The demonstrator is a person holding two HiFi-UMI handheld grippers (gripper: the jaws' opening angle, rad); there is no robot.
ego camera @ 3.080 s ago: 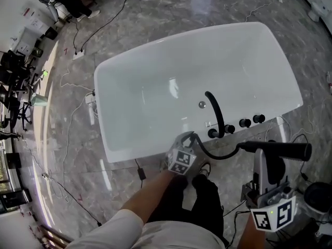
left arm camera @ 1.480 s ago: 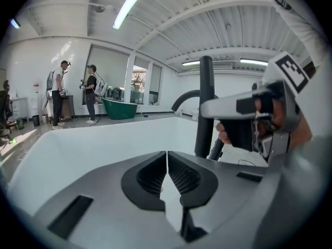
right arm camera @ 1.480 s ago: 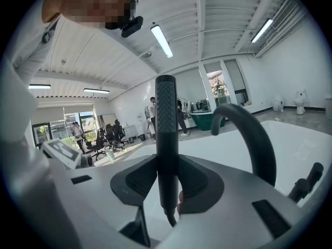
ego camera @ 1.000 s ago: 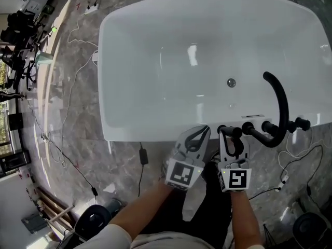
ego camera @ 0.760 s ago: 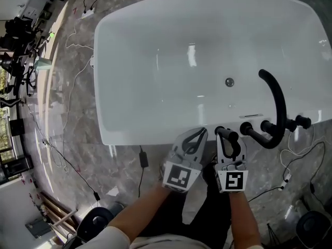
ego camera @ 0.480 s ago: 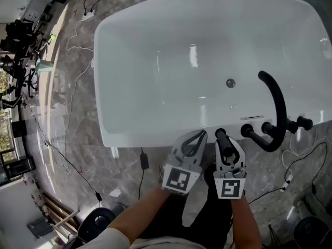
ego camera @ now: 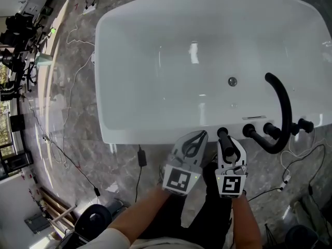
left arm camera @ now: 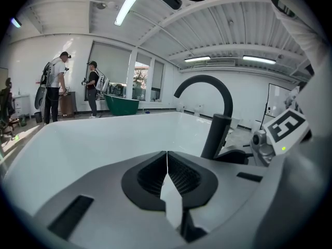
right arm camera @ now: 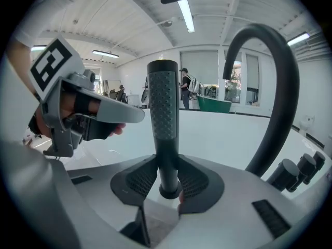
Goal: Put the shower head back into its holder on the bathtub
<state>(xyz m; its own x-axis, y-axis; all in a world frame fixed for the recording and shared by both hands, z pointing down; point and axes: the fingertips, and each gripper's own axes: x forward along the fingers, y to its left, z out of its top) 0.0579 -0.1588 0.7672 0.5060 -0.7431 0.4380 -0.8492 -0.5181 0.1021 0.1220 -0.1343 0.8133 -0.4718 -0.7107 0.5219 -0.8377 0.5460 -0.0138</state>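
The black shower head stands upright at the near rim of the white bathtub, just left of the black knobs and the curved spout. My right gripper is shut on its handle; in the right gripper view the pads press the shower head from both sides above a collar at its lower end. Whether that end sits in a holder is hidden. My left gripper hovers close beside it at the rim, shut with nothing between its jaws. The left gripper view shows the shower head before the spout.
The drain lies in the tub floor. Cables and a black adapter lie on the marble floor by the tub's near side, and a white cable at the right. Two people stand far off beyond the tub.
Three seconds ago the shower head was held level, out right of the tub. Within the last second my right gripper sank a little with it upright at the rim; the left gripper stayed.
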